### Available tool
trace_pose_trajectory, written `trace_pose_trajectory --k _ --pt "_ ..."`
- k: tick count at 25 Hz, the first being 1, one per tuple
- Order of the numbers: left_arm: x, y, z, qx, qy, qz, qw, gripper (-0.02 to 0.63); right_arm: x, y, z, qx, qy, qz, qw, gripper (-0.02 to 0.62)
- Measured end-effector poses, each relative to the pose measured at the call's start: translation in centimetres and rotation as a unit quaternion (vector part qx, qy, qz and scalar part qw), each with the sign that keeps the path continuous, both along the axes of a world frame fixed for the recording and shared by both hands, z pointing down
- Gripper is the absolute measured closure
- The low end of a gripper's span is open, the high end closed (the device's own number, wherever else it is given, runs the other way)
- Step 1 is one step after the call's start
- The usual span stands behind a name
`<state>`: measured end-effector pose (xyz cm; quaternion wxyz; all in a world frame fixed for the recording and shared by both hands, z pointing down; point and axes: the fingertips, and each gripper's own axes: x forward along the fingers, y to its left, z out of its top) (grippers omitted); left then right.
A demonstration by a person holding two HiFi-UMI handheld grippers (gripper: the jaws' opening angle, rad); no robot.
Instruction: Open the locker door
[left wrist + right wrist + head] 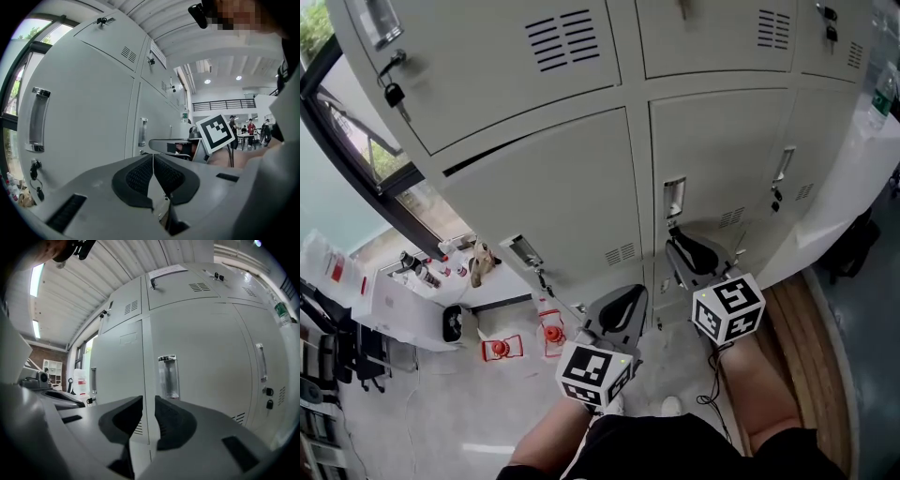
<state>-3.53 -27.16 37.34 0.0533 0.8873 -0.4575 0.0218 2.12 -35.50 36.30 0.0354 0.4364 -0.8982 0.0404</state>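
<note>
Facing the shut locker door [206, 380] with right hand-held gripper [148, 404] slightly parted and empty, left hand-held gripper [153, 158] closed and idle. Could glance or slip off the recessed handle [168, 377] through too narrow a gap, leaving door unmoved.

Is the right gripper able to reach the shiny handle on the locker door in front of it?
Probably yes: the right gripper points nearly straight at the handle, fingers slightly apart and empty, with nothing in the way.
</note>
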Motion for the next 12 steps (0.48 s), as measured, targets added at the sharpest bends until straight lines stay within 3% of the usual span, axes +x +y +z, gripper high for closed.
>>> trace_pose_trajectory --k 12 --pt "-2.0 -0.3 0.2 -0.002 -0.006 0.028 0.9996 0.584 -1.3 -4.8 -1.0 0.027 0.067 0.07 0.995 0.383"
